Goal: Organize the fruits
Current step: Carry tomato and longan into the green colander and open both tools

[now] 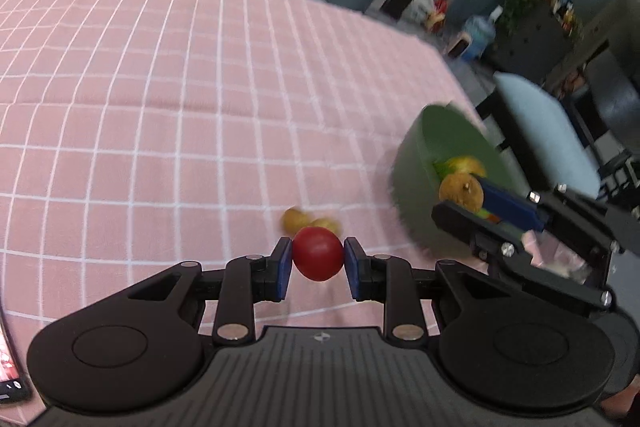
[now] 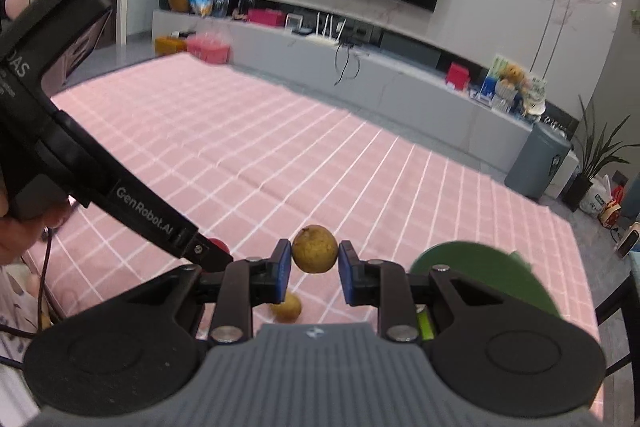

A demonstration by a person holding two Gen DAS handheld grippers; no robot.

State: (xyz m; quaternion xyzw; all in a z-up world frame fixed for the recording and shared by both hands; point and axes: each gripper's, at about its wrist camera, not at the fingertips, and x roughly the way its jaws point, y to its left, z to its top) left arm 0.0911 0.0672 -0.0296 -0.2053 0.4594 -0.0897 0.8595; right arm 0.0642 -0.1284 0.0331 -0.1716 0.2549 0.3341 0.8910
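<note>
Left gripper [image 1: 318,261] fingers grasp a red fruit [image 1: 318,258] above the pink surface [image 1: 160,107]. Right gripper [image 2: 314,261] fingers grasp a brown fruit [image 2: 314,249]. The green bowl [image 1: 420,163] lies right of both finger pairs, nearer the right hand. Loose brown fruits [image 1: 296,220] lie just beyond the left fingers. Bowl contents are blurred, partly hidden.

Green bowl [image 2: 488,275] half hidden behind right claw [image 2: 315,267].

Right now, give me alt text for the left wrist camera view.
The left gripper jaws clamp a red fruit above a pink checked tablecloth. To its right, the right gripper holds a brown fruit over a green bowl.
</note>
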